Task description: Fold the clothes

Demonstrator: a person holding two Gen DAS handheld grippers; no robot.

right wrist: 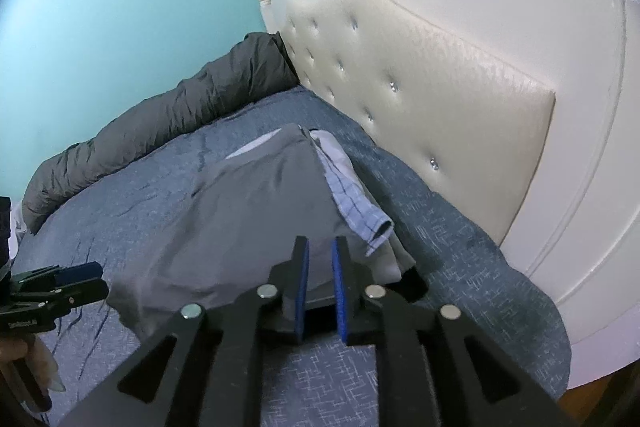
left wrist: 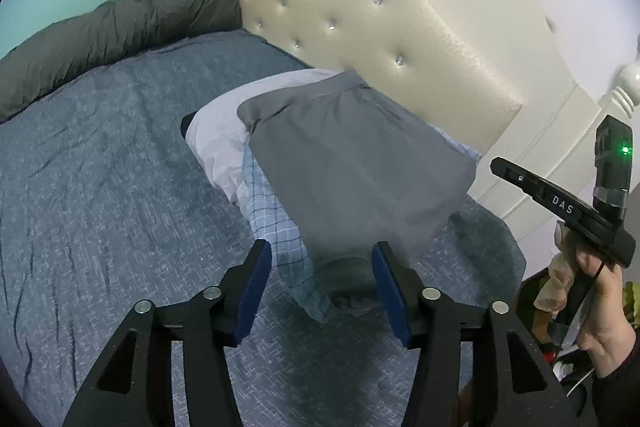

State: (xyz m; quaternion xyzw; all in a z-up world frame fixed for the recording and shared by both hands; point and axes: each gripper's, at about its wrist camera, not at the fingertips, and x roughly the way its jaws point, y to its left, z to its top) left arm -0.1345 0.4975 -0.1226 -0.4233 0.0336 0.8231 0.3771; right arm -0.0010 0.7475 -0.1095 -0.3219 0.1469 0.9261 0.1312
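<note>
Left hand-held gripper (left wrist: 322,277) hangs over the bed (left wrist: 100,167), its blue pads spread wide, not pressing the grey garment's (left wrist: 352,163) near edge that lies between them. That garment tops a pile with a checked shirt (left wrist: 268,211) and a white piece (left wrist: 218,143), near the headboard (left wrist: 360,27) at twelve o'clock. Right hand-held gripper (right wrist: 320,247), narrow gap between its pads, hovers at the grey cloth's near corner; no clear pinch. A dark duvet (left wrist: 112,27) lies rolled at ten o'clock.
</note>
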